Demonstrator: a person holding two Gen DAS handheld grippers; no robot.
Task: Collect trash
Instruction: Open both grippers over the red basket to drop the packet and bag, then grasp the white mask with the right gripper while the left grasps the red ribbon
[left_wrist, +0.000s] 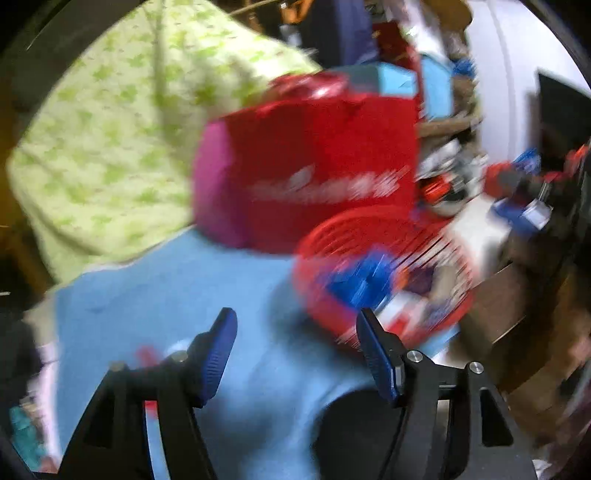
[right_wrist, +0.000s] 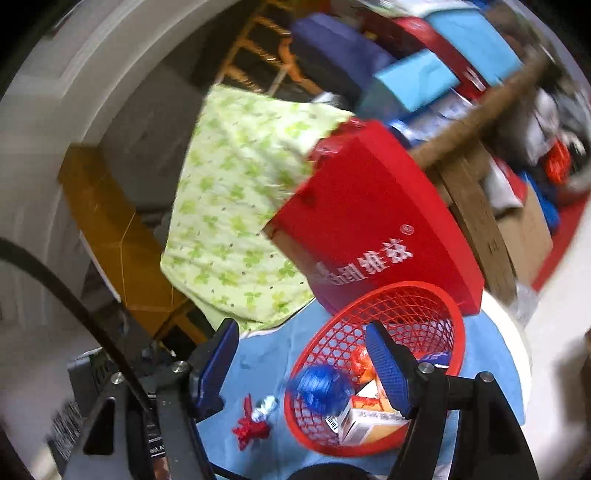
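Red crumpled wrapper scrap lies on the blue cloth between your right gripper's open, empty jaws, left of the red mesh plastic basket.

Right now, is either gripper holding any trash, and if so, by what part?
Nothing is held. The left gripper and right gripper both stand open with nothing between the fingers. The red scrap lies loose on the blue cloth beside the red basket.

Both grippers, left gripper and right gripper, have black frames, silver screws and ribbed blue fingers.
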